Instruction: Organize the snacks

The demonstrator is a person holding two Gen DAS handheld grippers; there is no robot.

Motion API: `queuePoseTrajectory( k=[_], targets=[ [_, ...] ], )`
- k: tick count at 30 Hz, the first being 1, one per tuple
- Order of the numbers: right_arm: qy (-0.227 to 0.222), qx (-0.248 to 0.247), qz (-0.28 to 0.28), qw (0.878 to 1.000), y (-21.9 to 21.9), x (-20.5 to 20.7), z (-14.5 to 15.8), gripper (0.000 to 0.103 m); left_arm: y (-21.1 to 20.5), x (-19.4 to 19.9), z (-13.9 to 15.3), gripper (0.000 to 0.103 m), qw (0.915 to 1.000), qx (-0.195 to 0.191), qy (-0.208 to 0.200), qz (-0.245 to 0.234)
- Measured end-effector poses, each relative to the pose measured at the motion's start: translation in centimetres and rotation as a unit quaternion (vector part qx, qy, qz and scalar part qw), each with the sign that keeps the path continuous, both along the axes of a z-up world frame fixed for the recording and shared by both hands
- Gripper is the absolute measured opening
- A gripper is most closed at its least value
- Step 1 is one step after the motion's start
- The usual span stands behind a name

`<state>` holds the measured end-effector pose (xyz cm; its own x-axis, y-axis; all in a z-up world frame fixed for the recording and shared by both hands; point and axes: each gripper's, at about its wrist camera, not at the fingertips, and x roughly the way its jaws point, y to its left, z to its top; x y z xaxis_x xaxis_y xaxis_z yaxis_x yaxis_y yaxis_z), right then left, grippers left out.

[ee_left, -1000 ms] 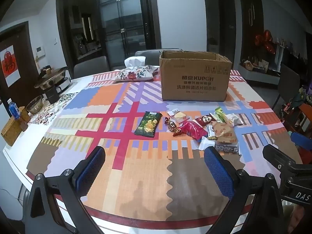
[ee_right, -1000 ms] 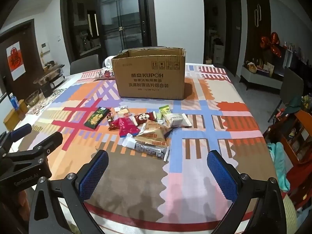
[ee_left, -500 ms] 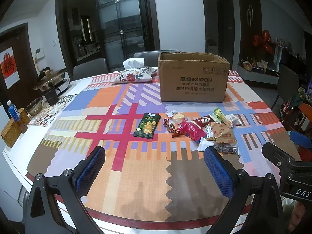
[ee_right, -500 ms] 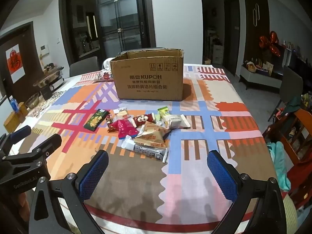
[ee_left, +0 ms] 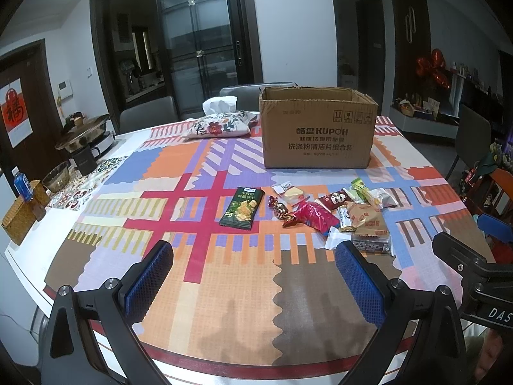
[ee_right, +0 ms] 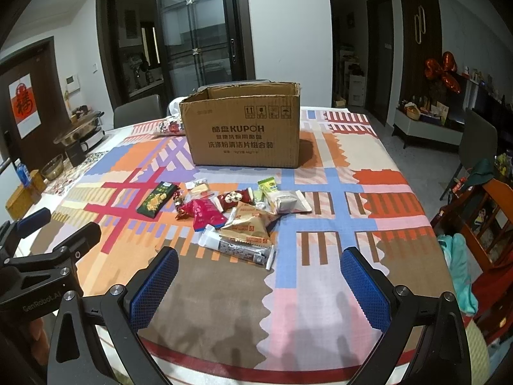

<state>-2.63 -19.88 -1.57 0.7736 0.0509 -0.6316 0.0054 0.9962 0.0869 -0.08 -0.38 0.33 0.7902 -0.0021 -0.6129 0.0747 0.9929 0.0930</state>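
Cardboard box [ee_left: 317,131], open-topped, is our landmark on the patterned tablecloth [ee_left: 198,288]; the snacks lie in a loose heap just in front of it, the green cracker packet [ee_left: 242,207] at the heap's left end, a red pouch [ee_left: 315,216] and a tan packet [ee_right: 251,223] overlapping. We hold the left gripper [ee_left: 253,284] and right gripper [ee_right: 259,288] spread wide, empty, well short of the heap. We judge the risk to be overlap: pinching one slick wrapper may drag its neighbours or slip.
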Motion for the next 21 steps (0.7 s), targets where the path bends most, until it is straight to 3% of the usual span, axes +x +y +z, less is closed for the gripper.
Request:
queuePoseTrajectory(
  k=[21],
  targets=[
    [0.0,0.002,0.0,1.0,-0.24,0.1,-0.04,0.102,-0.12,-0.19,-0.06,0.103,1.0,0.001,0.001,0.0]
  ],
)
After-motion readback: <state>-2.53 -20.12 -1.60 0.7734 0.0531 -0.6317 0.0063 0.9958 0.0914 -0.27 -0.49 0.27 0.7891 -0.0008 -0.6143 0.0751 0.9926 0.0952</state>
